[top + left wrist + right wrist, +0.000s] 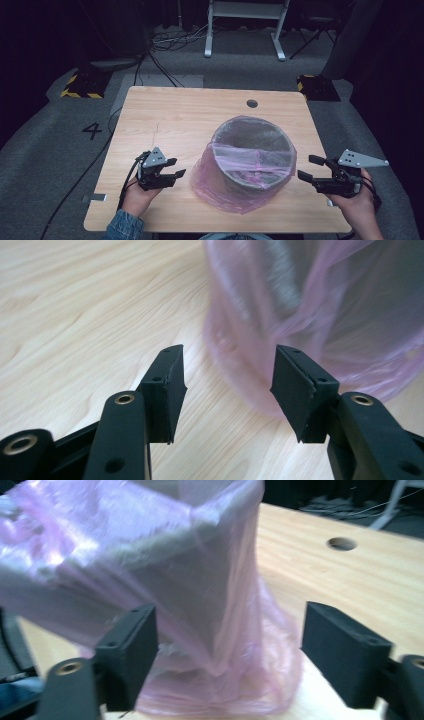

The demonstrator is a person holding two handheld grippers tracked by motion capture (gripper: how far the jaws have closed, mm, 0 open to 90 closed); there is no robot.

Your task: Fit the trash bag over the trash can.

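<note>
The grey bin (252, 155), lined with a pink bag (227, 192), stands mid-tabletop (165, 115). Left hand-held gripper (176, 168) and right hand-held gripper (310, 167) flank it, both wide and empty. The loose film sagging down the bin's side could likely slip off its rim if tugged unevenly.

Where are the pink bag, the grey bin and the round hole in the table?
pink bag (210, 186), high view, on the loose film at the bin's lower left.
grey bin (235, 134), high view, on the inner wall.
round hole (252, 103), high view, on its middle.
</note>
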